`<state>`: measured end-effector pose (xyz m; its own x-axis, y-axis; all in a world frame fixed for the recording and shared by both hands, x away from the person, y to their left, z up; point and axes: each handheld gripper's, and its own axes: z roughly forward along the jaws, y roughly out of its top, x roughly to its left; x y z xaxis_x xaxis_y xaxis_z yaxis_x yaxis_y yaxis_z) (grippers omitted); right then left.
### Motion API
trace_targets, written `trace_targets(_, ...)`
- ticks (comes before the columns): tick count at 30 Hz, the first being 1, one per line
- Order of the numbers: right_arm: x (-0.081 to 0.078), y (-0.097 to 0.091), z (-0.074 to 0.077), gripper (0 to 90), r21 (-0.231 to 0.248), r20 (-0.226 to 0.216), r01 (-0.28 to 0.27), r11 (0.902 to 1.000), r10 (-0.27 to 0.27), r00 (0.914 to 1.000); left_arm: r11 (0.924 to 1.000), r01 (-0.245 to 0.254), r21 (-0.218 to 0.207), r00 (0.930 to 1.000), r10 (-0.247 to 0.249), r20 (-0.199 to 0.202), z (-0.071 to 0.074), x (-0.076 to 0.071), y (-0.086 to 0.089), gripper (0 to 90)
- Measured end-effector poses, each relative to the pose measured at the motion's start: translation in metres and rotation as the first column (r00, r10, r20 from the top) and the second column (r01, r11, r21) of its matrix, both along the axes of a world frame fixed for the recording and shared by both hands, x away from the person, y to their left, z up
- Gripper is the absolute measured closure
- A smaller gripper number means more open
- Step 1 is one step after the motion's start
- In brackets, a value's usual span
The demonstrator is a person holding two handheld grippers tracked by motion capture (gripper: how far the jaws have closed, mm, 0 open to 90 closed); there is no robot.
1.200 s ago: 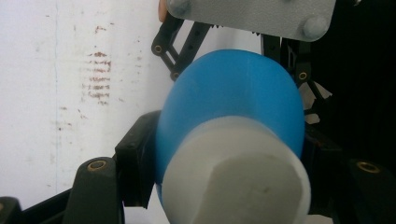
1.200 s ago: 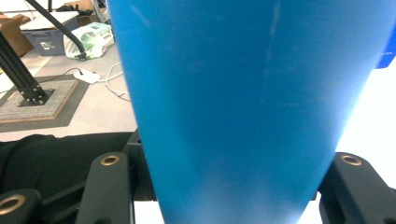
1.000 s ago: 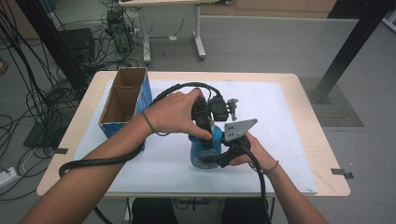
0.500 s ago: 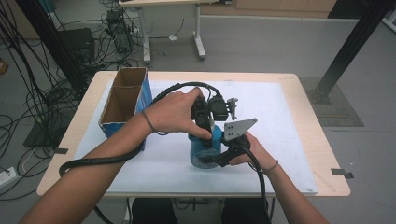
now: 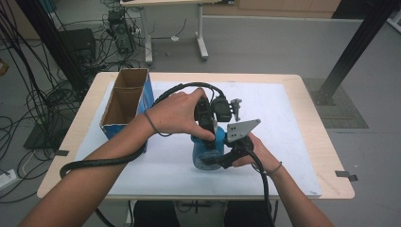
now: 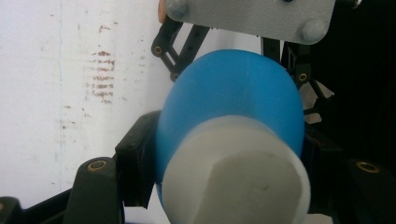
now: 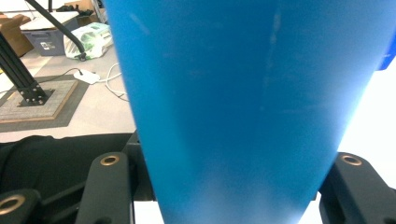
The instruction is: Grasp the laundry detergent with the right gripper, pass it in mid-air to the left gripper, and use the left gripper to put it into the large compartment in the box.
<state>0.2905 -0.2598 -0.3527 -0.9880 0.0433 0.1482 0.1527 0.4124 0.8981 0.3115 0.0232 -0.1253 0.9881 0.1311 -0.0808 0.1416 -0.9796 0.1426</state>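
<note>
The blue bottle (image 5: 206,150) stands near the front middle of the white mat (image 5: 283,142) on the tabletop (image 5: 321,137). The left tongs (image 5: 210,137) are clamped on its upper part from above, beside its white cap (image 6: 233,177); the right tongs (image 5: 215,161) are clamped on its lower body from the side. The cardboard box (image 5: 125,101) sits well apart at the left; bare mat lies open to the right and behind. Nothing has shifted since the earlier frames. Hands hide much of the bottle from above.
</note>
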Motion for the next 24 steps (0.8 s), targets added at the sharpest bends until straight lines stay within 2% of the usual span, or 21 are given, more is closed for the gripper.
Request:
trace_targets(1,0.0008,-0.0002,0.0002,41.9,-0.002,0.011,-0.003,1.0,0.003,0.9999,1.0,-0.001,-0.002,1.0,0.001,0.002,0.0,-0.0002,0.0003,35.8)
trace_targets(14,0.0008,0.001,0.0012,41.9,-0.002,0.013,-0.004,1.0,0.004,0.9999,1.0,-0.002,0.005,1.0,0.002,0.003,0.0012,-0.0009,0.0001,35.8)
trace_targets(24,0.0001,0.0011,0.0012,41.9,-0.002,0.001,-0.001,1.0,0.001,1.0,1.0,-0.004,0.0,1.0,0.004,0.003,0.0008,-0.0013,0.0012,35.8)
